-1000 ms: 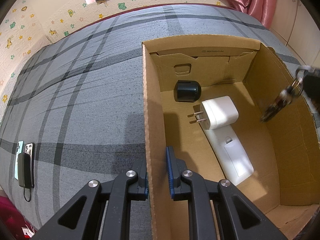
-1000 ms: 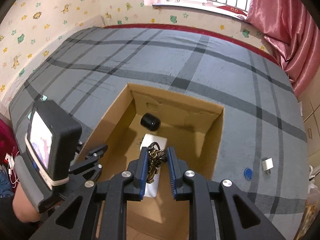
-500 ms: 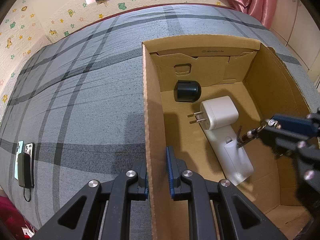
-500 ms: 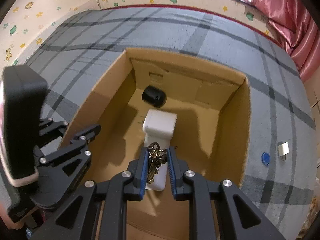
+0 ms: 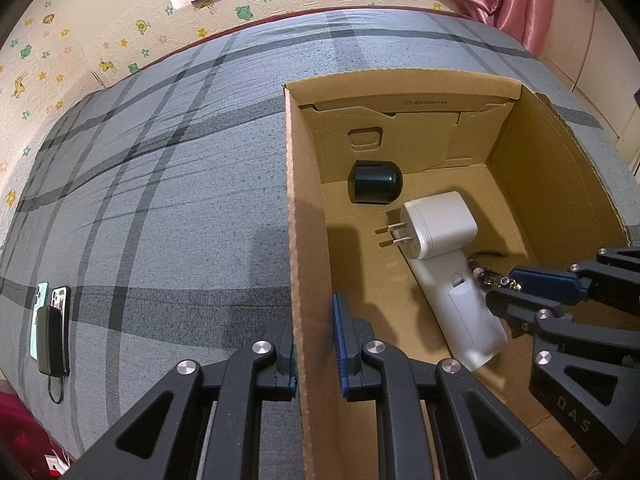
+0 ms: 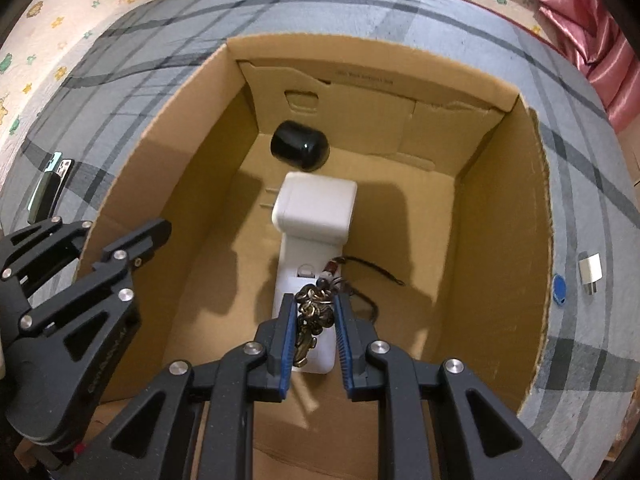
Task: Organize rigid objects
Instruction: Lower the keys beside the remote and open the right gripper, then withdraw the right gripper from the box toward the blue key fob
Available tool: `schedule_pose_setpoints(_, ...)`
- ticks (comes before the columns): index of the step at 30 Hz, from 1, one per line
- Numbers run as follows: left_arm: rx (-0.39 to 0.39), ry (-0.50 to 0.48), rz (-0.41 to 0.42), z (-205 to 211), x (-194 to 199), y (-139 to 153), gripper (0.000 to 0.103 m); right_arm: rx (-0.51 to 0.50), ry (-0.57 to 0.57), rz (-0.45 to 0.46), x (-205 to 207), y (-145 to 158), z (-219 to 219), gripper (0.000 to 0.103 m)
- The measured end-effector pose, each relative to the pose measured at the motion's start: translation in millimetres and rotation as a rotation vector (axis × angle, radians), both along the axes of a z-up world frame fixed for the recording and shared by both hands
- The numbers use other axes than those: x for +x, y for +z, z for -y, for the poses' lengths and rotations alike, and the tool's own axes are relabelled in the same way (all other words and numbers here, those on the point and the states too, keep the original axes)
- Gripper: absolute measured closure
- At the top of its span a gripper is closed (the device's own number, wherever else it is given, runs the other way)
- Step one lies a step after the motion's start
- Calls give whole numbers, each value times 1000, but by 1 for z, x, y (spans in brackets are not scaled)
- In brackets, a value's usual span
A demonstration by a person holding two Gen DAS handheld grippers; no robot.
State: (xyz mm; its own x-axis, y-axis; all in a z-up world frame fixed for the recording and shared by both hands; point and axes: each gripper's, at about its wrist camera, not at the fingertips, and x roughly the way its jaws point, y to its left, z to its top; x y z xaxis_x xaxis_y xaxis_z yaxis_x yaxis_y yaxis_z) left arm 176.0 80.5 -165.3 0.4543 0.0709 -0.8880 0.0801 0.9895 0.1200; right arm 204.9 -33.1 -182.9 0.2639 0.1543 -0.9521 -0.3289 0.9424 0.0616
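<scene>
The open brown cardboard box (image 6: pixel 500 216) sits on the grey plaid bedspread (image 5: pixel 160 200), its left wall pinched by the left gripper (image 5: pixel 314 344). At six o'clock inside, the right gripper (image 6: pixel 316 320) clamps the brass key bunch (image 6: pixel 314 312) over the long white plastic device (image 6: pixel 304 280). Its black cord (image 6: pixel 372 270) could snag a finger on release.

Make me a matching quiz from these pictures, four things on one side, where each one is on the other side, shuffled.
Things:
1. bunch of keys
2. black cylinder
3. blue tag
4. phones

Places:
A. on the bedspread right of the cardboard box
B. between the right gripper fingers
C. on the bedspread left of the box
D. near the box's far wall

Pairs: 1-B, 2-D, 3-A, 4-C
</scene>
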Motion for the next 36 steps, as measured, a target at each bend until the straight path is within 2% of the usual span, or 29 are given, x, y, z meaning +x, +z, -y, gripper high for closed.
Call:
schedule_pose_setpoints(23,6,-3,-1,-1,1,0,88,4,-9,5,0,1,0,81)
schedule_pose_setpoints(25,6,-3,1,-1,0,1,88,-2,-6,14,-1,2,-1,77)
schedule_pose_setpoints(27,6,-3,1,-2,0,1,88,-4,-6,23,-2,4,-1,69)
schedule_pose_setpoints(36,7,-3,1,-1,0,1,88,4,-18,52,-5,13,2,60)
